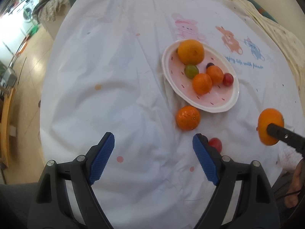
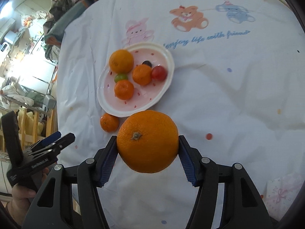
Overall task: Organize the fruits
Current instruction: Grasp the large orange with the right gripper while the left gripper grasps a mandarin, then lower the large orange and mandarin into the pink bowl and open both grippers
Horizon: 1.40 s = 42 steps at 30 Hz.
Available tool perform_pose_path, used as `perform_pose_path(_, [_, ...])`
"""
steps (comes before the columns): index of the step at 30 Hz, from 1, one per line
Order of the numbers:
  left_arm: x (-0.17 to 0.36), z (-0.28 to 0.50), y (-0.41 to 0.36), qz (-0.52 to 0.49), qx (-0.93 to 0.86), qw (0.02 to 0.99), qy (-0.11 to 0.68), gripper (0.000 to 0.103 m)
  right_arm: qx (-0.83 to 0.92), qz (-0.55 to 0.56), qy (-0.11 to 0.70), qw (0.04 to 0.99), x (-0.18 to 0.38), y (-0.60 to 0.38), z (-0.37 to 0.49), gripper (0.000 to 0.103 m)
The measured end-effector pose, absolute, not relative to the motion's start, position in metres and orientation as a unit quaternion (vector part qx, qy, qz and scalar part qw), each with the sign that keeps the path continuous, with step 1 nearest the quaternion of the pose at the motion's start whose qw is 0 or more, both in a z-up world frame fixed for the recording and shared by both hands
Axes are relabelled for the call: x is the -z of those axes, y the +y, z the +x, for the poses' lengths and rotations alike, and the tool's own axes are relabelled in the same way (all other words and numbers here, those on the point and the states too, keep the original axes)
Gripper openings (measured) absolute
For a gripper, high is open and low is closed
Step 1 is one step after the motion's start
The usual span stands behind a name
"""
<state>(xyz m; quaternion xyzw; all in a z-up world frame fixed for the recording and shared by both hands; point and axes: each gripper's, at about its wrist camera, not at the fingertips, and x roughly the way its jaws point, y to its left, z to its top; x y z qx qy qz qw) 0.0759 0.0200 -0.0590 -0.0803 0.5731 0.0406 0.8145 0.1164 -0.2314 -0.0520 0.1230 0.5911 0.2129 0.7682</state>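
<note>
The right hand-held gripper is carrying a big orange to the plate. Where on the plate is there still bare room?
The pink plate is bare along its near edge, below the front mandarin, and at its far right rim behind the red grape. The middle and far-left are crowded with fruit. The held orange fits the near edge best.

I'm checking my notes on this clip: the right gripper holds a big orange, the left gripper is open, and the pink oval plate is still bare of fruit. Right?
Not quite: the pink oval plate is not bare. The right wrist view shows a large orange, two small mandarins, a green grape, a red grape and a dark one on it. The rest stands: the right gripper holds a big orange, and the left gripper is open.
</note>
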Motion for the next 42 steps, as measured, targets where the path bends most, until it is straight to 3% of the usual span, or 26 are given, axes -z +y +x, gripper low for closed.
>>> perform_pose_path(14, [0.079, 0.103, -0.024, -0.009, 0.011, 0.801, 0.598, 0.079, -0.196, 0.184, 0.580, 0.769, 0.058, -0.247, 0.126, 0.064])
perform_pose_path(26, [0.122, 0.134, -0.044, 0.035, 0.009, 0.775, 0.631, 0.059, -0.191, 0.191, 0.587, 0.763, 0.063, -0.251, 0.133, 0.064])
perform_pose_path(30, [0.120, 0.133, -0.048, 0.031, 0.030, 0.774, 0.632, 0.039, -0.192, 0.187, 0.590, 0.762, 0.065, -0.248, 0.135, 0.064])
perform_pose_path(42, [0.093, 0.116, -0.033, 0.006, 0.024, 0.789, 0.614, 0.038, -0.189, 0.177, 0.589, 0.765, 0.064, -0.246, 0.134, 0.064])
